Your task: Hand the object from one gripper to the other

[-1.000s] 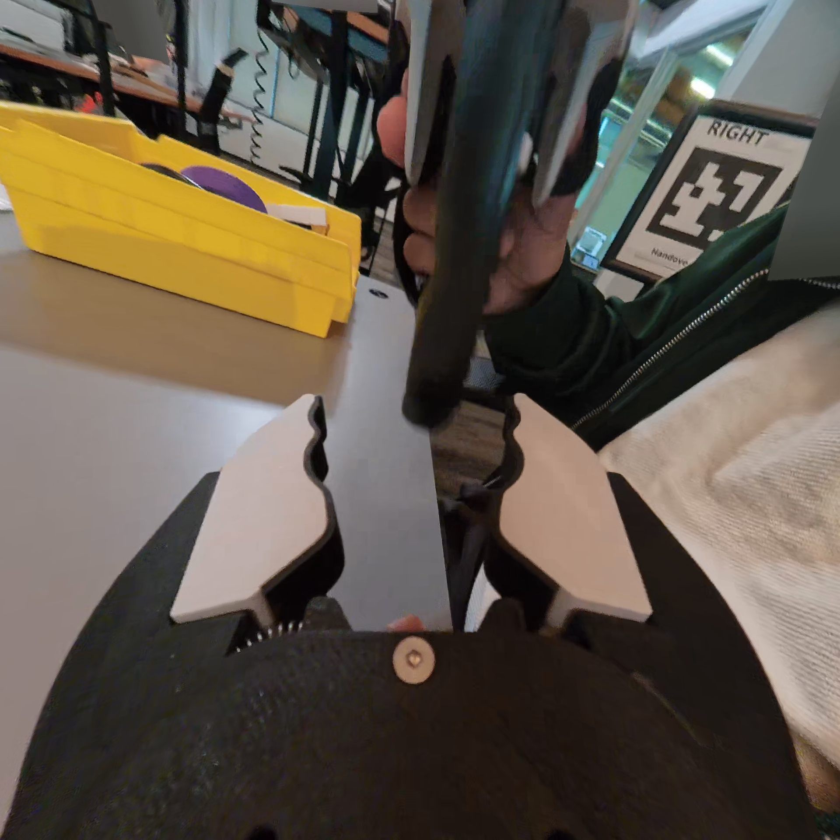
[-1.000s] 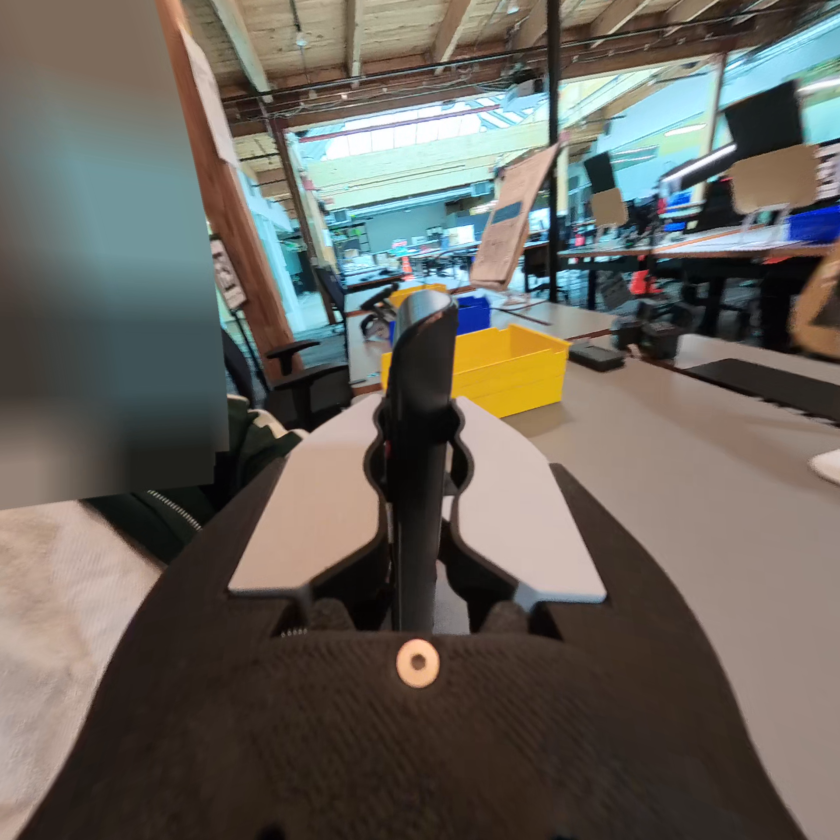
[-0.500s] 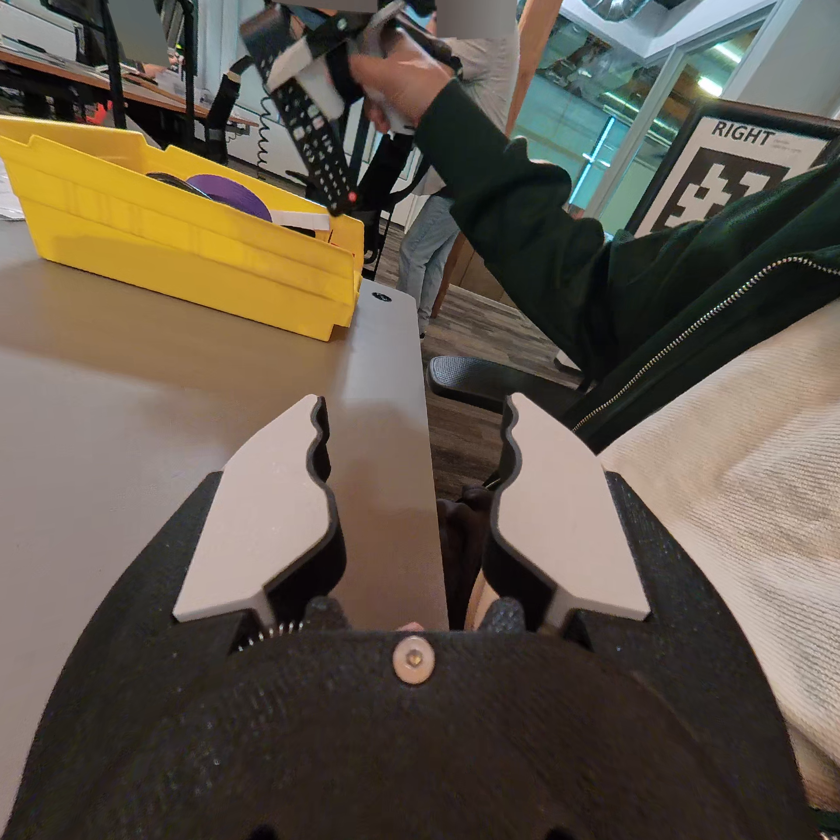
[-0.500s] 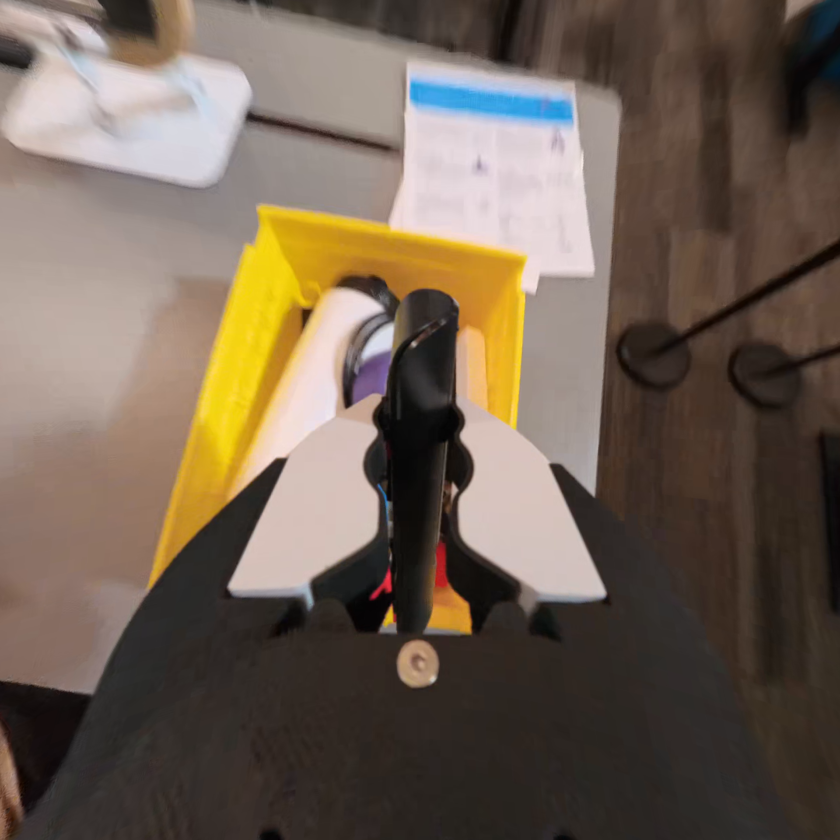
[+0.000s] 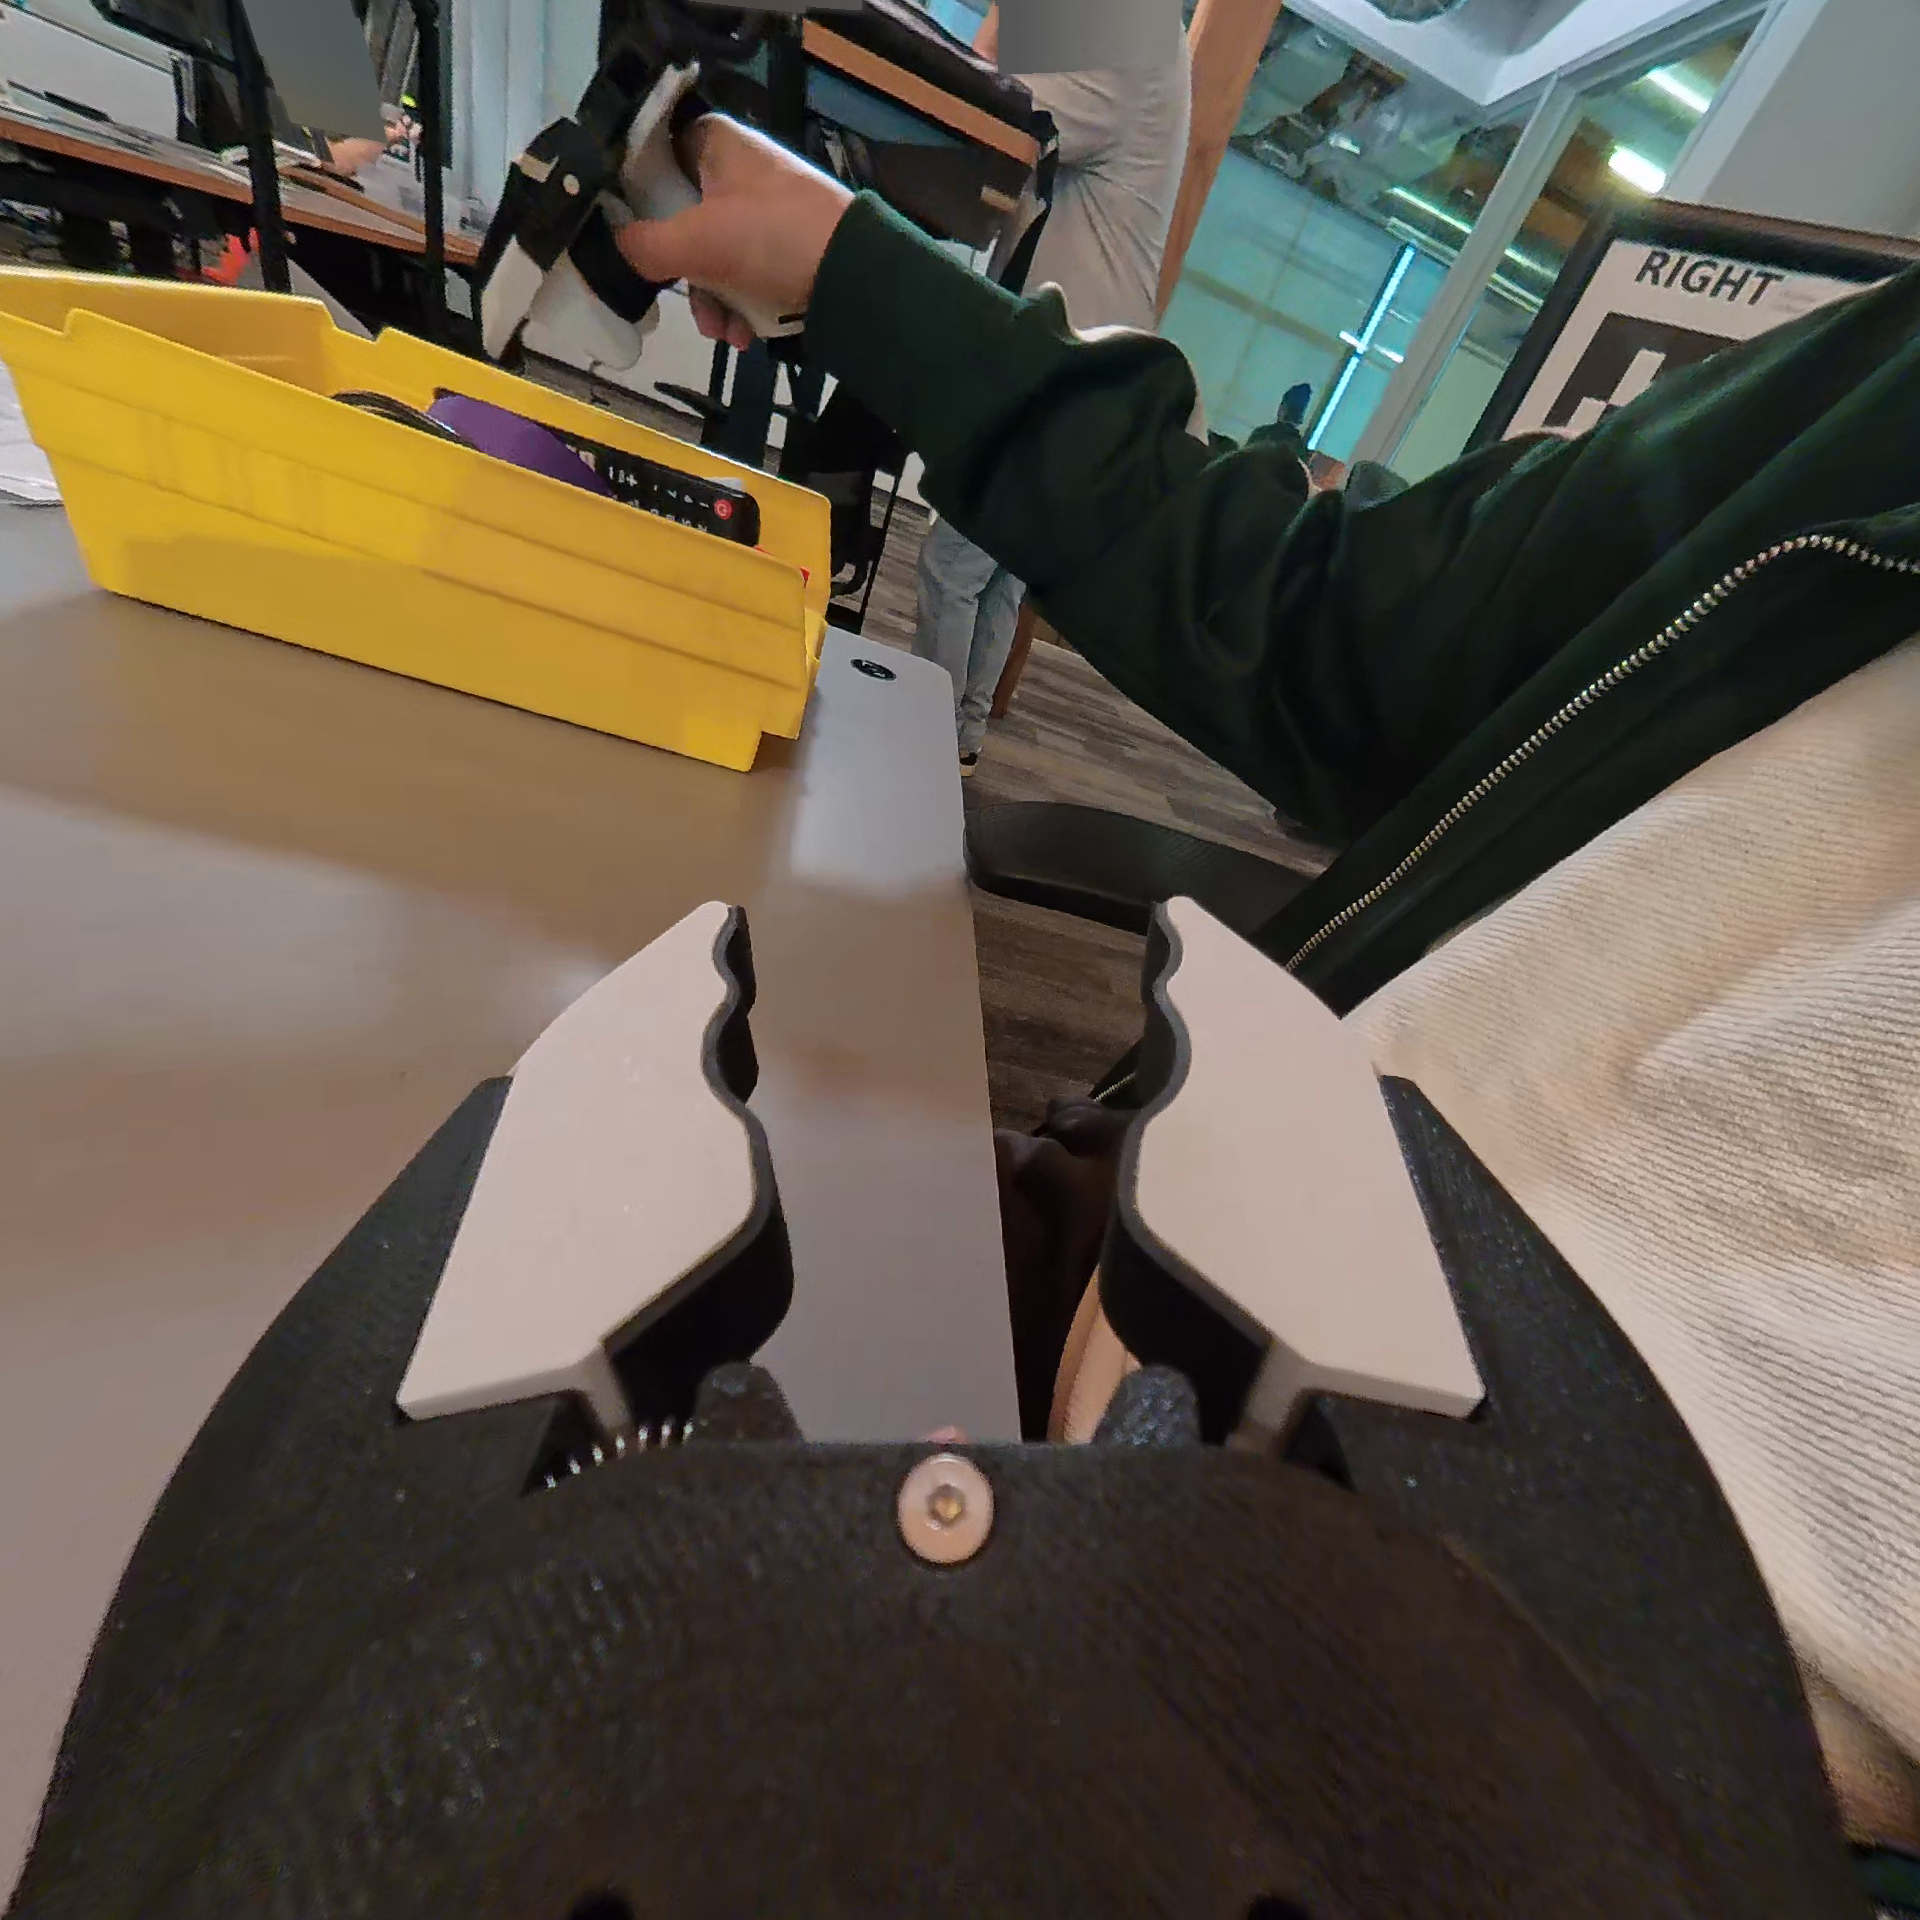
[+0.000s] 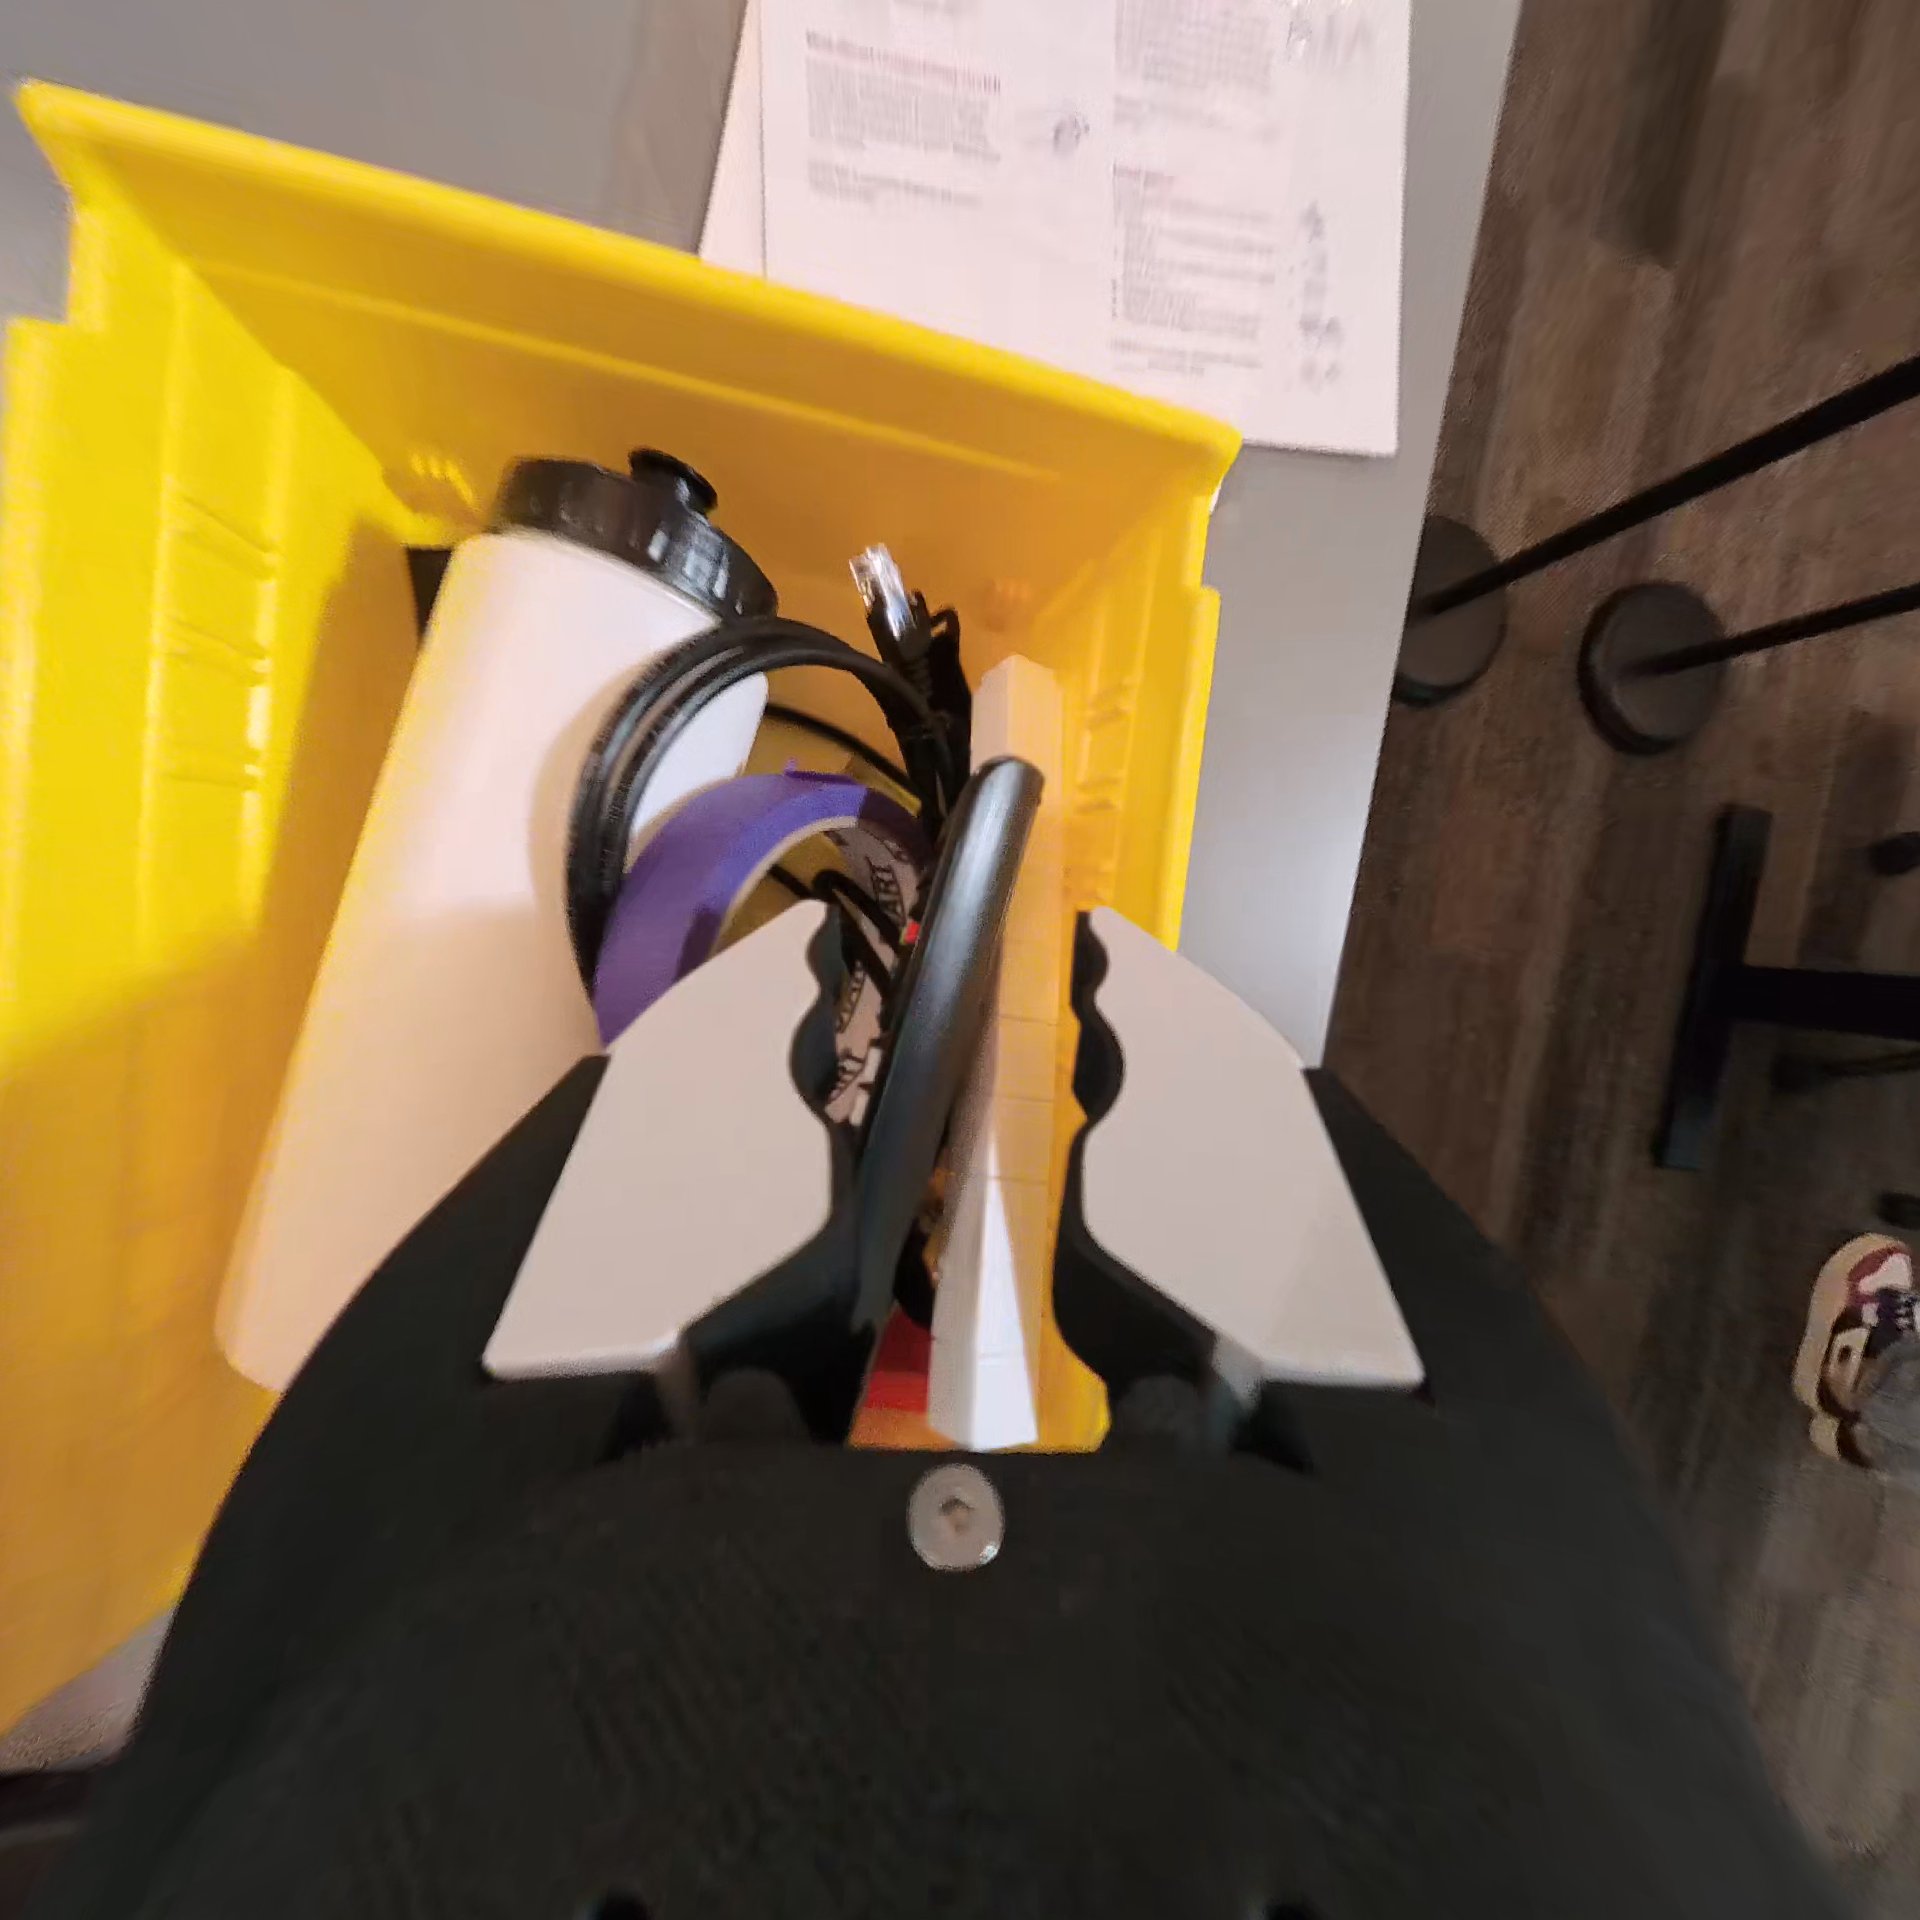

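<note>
The black remote [image 6: 951,997] stands tilted between the spread jaws of my right gripper [image 6: 956,925] and rests inside the yellow bin [image 6: 208,623]. The jaws are apart and do not clamp it. In the left wrist view the remote [image 5: 675,499] lies in the bin [image 5: 416,582], leaning on its near end. There the right gripper [image 5: 561,301] hangs just above the bin in a person's hand. My left gripper [image 5: 945,914] is open and empty, low over the table's near edge, well short of the bin.
The bin also holds a white bottle [image 6: 468,831], a purple tape roll [image 6: 707,862], a black cable [image 6: 727,644] and a white block [image 6: 1013,935]. Paper sheets [image 6: 1091,208] lie beyond it. A dark chair [image 5: 1091,862] and stand bases [image 6: 1652,655] are off the grey table [image 5: 312,935]. About 45 cm separates my left fingertips from my right.
The right gripper has swung from near the left gripper to over the bin, dropped lower and opened. The remote has gone from clamped to loose in the bin. The left gripper has stayed put.
</note>
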